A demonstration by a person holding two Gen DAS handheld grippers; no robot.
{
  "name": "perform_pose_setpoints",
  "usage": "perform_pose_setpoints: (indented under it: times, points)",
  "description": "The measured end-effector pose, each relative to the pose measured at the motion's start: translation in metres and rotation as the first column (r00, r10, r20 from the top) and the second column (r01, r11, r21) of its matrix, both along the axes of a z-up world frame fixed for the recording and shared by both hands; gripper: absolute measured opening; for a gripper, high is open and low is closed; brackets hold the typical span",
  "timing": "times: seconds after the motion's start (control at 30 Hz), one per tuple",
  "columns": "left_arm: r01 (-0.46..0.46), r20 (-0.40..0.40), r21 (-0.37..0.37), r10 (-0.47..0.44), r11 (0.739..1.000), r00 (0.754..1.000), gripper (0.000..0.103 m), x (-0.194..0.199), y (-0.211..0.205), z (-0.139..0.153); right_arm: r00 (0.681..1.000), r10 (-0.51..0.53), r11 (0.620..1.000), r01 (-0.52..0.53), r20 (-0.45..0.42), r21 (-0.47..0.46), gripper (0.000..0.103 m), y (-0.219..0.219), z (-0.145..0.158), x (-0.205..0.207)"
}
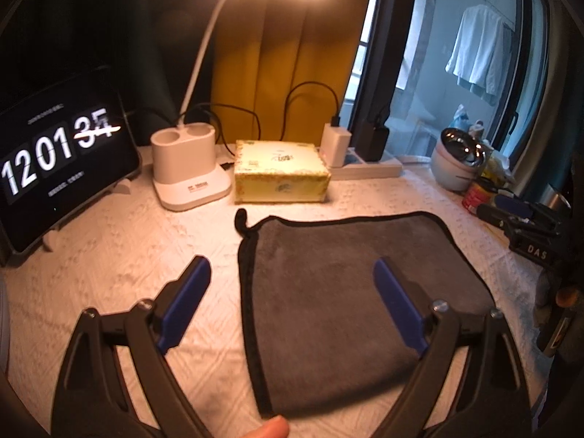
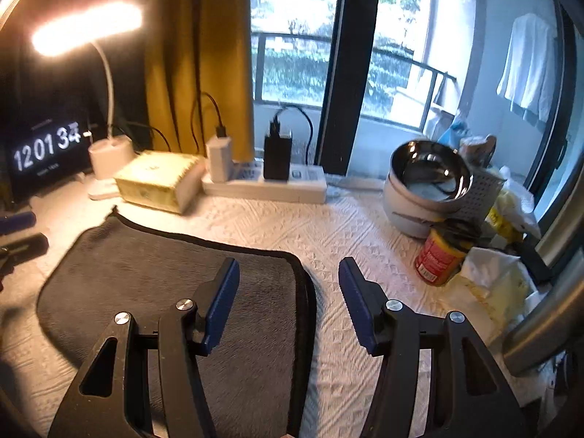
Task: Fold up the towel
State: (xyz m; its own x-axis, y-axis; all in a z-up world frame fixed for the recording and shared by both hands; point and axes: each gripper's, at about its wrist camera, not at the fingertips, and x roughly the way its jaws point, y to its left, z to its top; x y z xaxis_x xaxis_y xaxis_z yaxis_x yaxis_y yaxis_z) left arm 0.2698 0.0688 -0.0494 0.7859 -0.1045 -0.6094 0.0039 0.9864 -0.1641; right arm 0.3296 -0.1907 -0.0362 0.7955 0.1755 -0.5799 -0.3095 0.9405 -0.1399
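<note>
A dark grey towel [image 1: 339, 292] with black trim lies flat on the white textured tablecloth [image 1: 120, 241], a small hanging loop [image 1: 241, 219] at its far left corner. My left gripper [image 1: 292, 273] is open above the towel's left edge, one finger over the cloth, the other over the towel. In the right wrist view the towel [image 2: 153, 273] fills the lower left. My right gripper [image 2: 289, 273] is open above the towel's right edge, holding nothing. The left gripper's tip [image 2: 18, 233] shows at the far left there.
Along the back stand a tablet clock [image 1: 54, 168], a white lamp base [image 1: 189, 171], a yellow box [image 1: 281, 171] and a power strip [image 2: 266, 186] with chargers. On the right are a steel bowl [image 2: 427, 179] on a white pot, a red can [image 2: 438, 255] and bags.
</note>
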Motion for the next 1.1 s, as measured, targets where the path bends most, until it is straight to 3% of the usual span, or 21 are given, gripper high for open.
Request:
perform_pose_setpoints:
  times: [0.43,1.1]
  points:
    - [-0.062,0.124,0.051,0.055,0.997,0.991,0.092,-0.067,-0.013,0.022,0.99,0.056,0.998,-0.059,0.13,0.015,0.06,0.002,0.033,-0.076]
    - [-0.1,0.254,0.074,0.078,0.992,0.964,0.092,-0.145,-0.037,0.03,0.983,0.06,0.995,-0.073,0.176,0.07,0.06,-0.014,0.038,-0.144]
